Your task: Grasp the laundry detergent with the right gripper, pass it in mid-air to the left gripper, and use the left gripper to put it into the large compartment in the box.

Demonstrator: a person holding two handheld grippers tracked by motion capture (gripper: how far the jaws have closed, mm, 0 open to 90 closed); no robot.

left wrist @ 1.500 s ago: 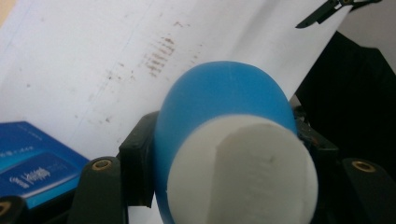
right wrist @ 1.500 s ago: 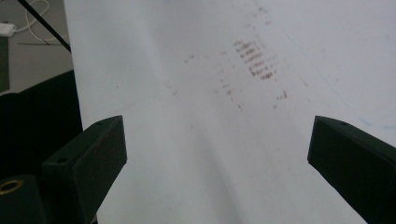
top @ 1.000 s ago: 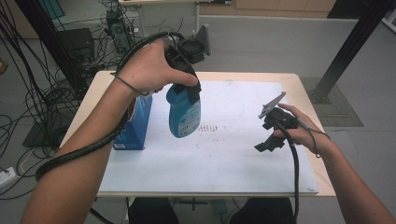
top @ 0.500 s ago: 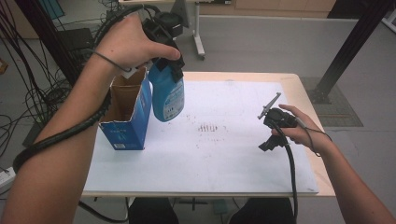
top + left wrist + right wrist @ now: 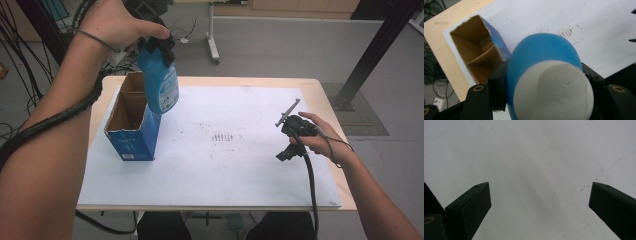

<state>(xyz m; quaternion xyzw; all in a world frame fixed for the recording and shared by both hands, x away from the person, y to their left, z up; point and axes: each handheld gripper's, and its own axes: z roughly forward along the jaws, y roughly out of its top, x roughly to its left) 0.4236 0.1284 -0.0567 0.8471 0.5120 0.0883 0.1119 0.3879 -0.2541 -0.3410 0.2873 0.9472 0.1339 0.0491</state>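
Observation:
My left gripper (image 5: 156, 47) is shut on a blue bottle (image 5: 161, 87) near its top and holds it in the air, hanging down, just above and right of an open blue cardboard box (image 5: 131, 127). In the left gripper view the blue bottle (image 5: 541, 55) with its white cap (image 5: 552, 93) sits between the jaws, and the blue cardboard box (image 5: 475, 53) shows its brown divided inside below. My right gripper (image 5: 286, 142) rests low over the white sheet (image 5: 225, 165) at the right. Its jaws stand wide apart above bare white sheet (image 5: 536, 170), with nothing between them.
The white sheet covers a wooden table (image 5: 327, 100). Faint dark marks (image 5: 222, 136) lie at its middle. Cables (image 5: 30, 75) and a stand's foot (image 5: 214, 45) are on the floor beyond the far edge. A black post (image 5: 375, 45) rises at the far right.
My left gripper has carried the blue bottle up and to the left, from over the sheet beside the box to above the box's right rim. The right gripper has stayed put.

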